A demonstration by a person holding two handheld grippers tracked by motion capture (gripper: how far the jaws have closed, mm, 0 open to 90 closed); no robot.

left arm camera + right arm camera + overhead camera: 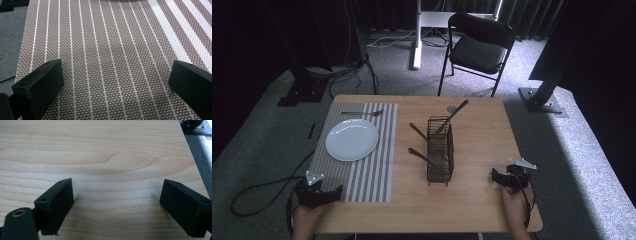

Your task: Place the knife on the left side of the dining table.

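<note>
Two hand-held grippers rest at the near edge of a wooden table (482, 200), one at each corner, and neither has anything in its grasp. Across the table's left half lies a striped placemat (372, 175), and on its far part sits a round white plate (352, 139), with a fork (362, 113) lying crosswise on the mat just beyond the plate. Near the middle of the table stands a black wire cutlery basket (440, 150), well apart from both hands; dark-handled utensils (419, 155) lean out of it, two toward the left and one toward the far right. Beyond the table, on the grey carpet, a black folding chair (479, 50) faces the scene. The left gripper (319, 195) lies over the near left corner of the placemat, and in the left gripper view its black jaws stand wide apart above the woven stripes, released. The right gripper (507, 178), held in a hand (514, 210) that enters from the bottom of the high view, sits on bare wood near the right edge; the right gripper view shows its jaws spread just as wide over the grain, with nothing between them.
</note>
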